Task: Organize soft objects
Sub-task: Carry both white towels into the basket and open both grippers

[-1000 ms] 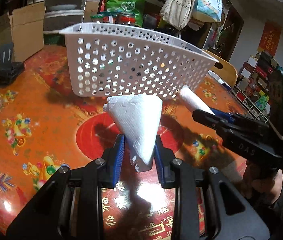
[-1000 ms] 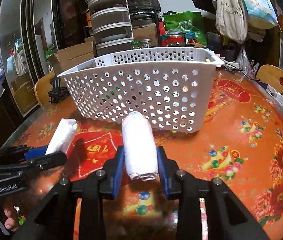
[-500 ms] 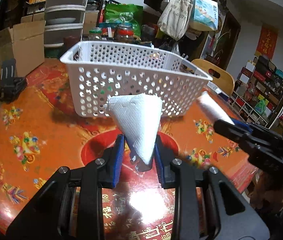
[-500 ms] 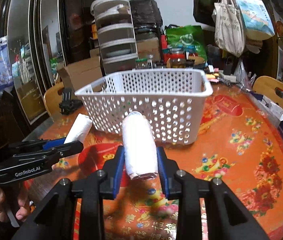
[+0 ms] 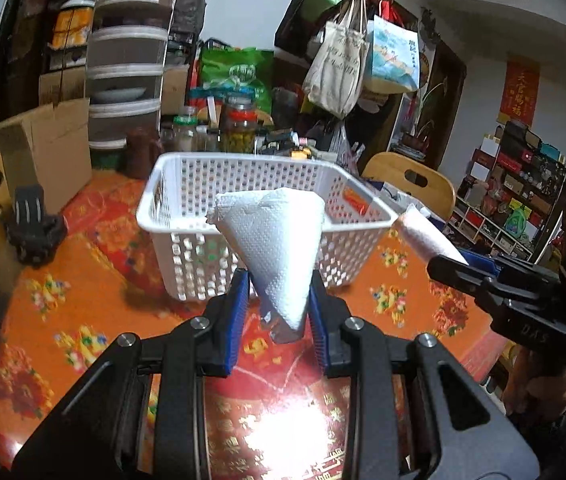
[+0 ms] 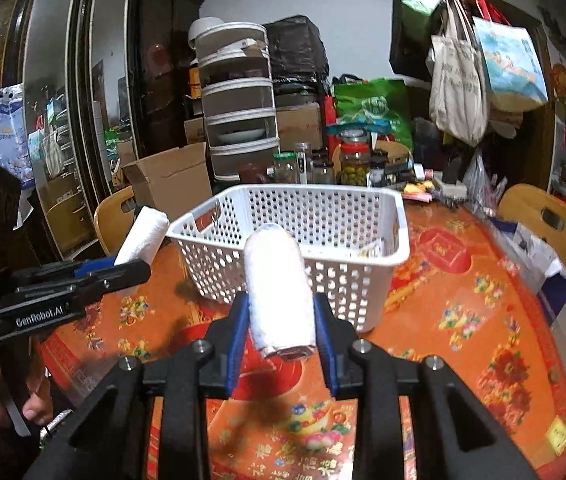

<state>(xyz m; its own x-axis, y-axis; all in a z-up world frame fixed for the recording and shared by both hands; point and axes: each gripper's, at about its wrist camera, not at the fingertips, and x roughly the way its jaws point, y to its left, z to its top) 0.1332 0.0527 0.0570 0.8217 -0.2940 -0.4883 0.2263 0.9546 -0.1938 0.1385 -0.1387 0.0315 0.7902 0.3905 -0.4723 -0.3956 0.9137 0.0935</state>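
Note:
My left gripper (image 5: 279, 288) is shut on a folded white paper towel (image 5: 275, 248) and holds it up in front of the white perforated basket (image 5: 187, 240). My right gripper (image 6: 281, 316) is shut on a rolled white towel (image 6: 277, 288), raised before the same basket (image 6: 367, 292). The right gripper and its roll (image 5: 427, 236) show at the right of the left wrist view. The left gripper and its towel (image 6: 143, 236) show at the left of the right wrist view. A small orange item (image 5: 353, 200) lies inside the basket.
The basket stands on a round table with a red and orange patterned cover (image 6: 463, 320). A cardboard box (image 5: 47, 152), jars (image 6: 353, 160) and stacked containers (image 6: 239, 100) crowd the far edge. A black clamp (image 5: 33, 232) lies at left. Wooden chairs (image 6: 543, 220) ring the table.
Both grippers have risen with their towels. The basket now sits lower in both views and its inside shows over the rim.

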